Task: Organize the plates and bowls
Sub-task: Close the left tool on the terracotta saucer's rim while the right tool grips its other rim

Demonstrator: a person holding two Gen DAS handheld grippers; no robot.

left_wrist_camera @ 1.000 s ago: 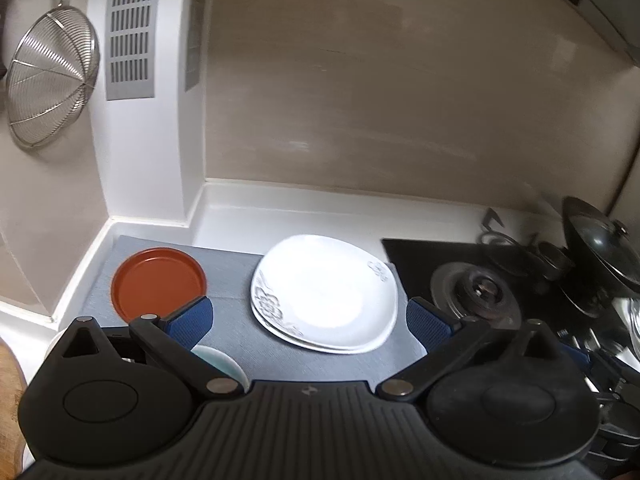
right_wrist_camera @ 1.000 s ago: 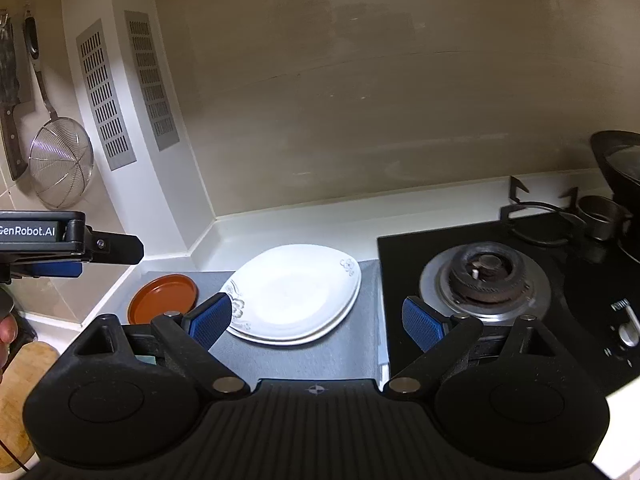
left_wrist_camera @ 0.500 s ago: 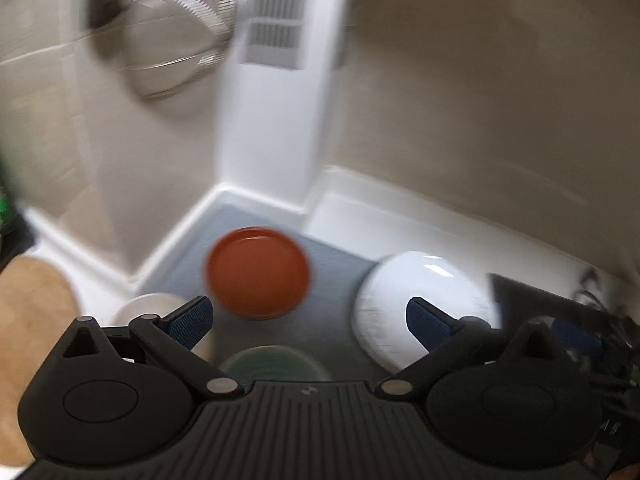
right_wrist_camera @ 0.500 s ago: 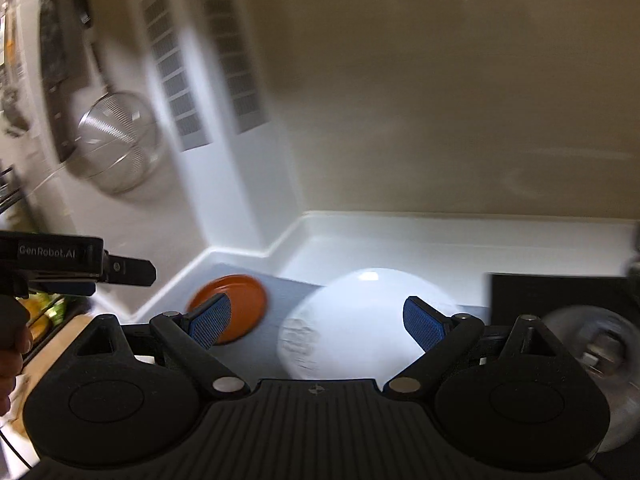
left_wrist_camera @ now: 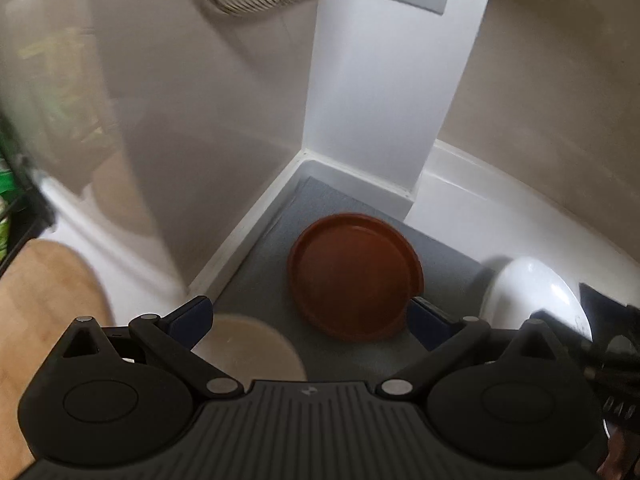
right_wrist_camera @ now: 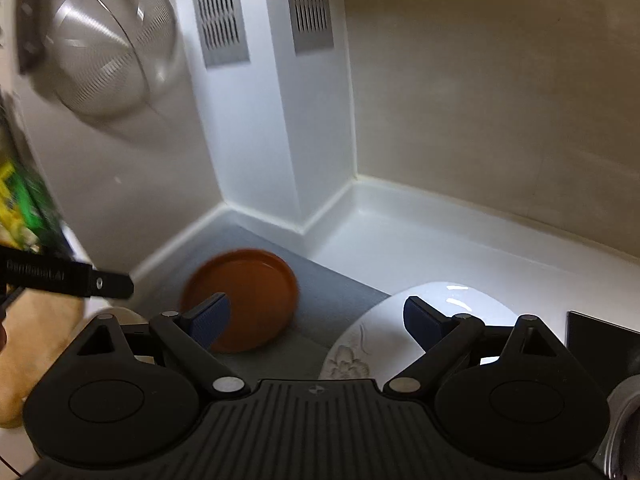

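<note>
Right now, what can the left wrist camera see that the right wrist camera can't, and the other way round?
Only the left wrist view shows the beige bowl fully, just ahead of the open left gripper. Only the right wrist view shows the white plate's flower pattern, two wall vents, and the left gripper from outside. Both show the orange plate on the grey mat, the white plate, the hanging strainer and wooden board.

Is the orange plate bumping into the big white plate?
Apart. The right wrist view shows a strip of grey mat between the orange plate and the white plate.
</note>
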